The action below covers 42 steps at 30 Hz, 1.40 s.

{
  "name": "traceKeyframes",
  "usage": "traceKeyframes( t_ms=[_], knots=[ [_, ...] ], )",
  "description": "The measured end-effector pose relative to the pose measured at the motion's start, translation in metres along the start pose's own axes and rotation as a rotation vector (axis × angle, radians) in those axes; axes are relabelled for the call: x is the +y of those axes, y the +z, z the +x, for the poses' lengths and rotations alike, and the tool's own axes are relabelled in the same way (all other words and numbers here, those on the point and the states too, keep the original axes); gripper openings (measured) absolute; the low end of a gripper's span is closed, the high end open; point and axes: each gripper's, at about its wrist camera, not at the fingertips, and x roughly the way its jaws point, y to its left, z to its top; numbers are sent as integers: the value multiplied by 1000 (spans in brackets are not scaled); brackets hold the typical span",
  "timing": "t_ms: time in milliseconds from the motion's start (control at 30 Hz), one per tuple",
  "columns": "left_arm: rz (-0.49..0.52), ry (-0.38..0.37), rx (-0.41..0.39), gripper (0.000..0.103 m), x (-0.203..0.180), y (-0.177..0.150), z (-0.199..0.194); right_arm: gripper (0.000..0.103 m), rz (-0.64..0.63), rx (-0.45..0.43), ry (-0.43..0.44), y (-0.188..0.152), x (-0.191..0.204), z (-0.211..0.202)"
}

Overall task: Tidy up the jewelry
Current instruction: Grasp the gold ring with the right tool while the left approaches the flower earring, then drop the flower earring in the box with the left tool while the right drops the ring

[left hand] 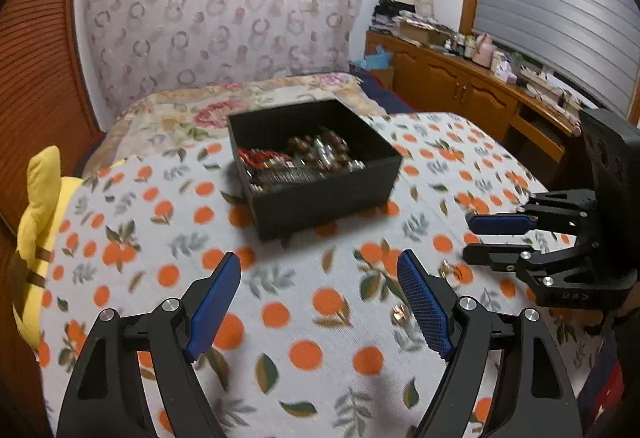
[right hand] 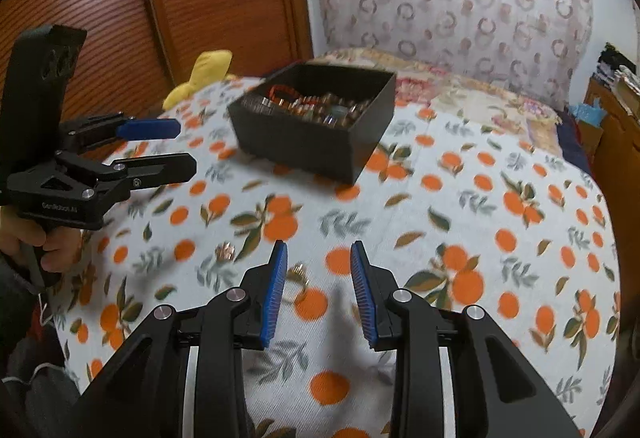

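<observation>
A black box (left hand: 328, 193) holding a heap of beaded bracelets and other jewelry (left hand: 316, 153) stands on the orange-print cloth (left hand: 280, 318). My left gripper (left hand: 319, 258) hovers in front of the box, open wide with nothing between its blue pads. A gold ring (left hand: 450, 274) and a smaller ring (left hand: 398, 314) lie on the cloth to its right. My right gripper (right hand: 319, 246) is open above the cloth, and a gold ring (right hand: 298, 276) lies below the gap, close to its left pad. Another ring (right hand: 225, 252) lies further left. The box (right hand: 296, 145) sits beyond.
A yellow plush toy (left hand: 40, 213) lies at the cloth's left edge. A floral blanket (left hand: 192, 109) lies behind the box. A wooden cabinet (left hand: 460, 85) with clutter stands at the right. A person's hand (right hand: 52, 242) grips the left gripper (right hand: 187, 145).
</observation>
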Motion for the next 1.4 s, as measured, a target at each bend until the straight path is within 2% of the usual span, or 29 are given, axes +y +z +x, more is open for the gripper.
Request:
traceKeyframes(
  t_ms=[233,333,400,500,633,667,700,733,1000,1233,1267,1300,1400],
  knots=[
    [13,-22,34,77,-9,-14,4,35,-26,44,-10,-6,10,15],
    [14,-34,41,77,-11,-18,3,35,-22,31,-13,-4,9,13],
    [15,-41,47,77,-13,-19,4,23,-26,31,-14,-3,8,13],
    [24,-48,58,77,-16,-22,4,18,-34,42,-27,-3,8,14],
    [37,-60,72,75,-22,-25,7,18,-66,56,-48,-6,11,17],
    [41,-65,78,70,-24,-25,9,17,-74,56,-56,-6,12,17],
    [44,-68,83,66,-25,-26,10,8,-82,57,-64,-6,13,17],
    [48,-73,89,63,-27,-26,11,6,-87,56,-67,-7,13,17],
    [88,-98,122,37,-43,-27,24,5,-85,17,-84,-5,9,6],
    [119,-80,125,23,-51,-26,31,5,-72,-13,-80,-1,5,-2],
    [117,-80,125,16,-51,-26,32,5,-69,-19,-78,-1,5,-3],
    [113,-85,127,14,-51,-25,32,6,-65,-25,-77,0,5,-5],
    [110,-97,120,14,-50,-25,30,5,-57,-40,-71,3,3,-8]
  ],
)
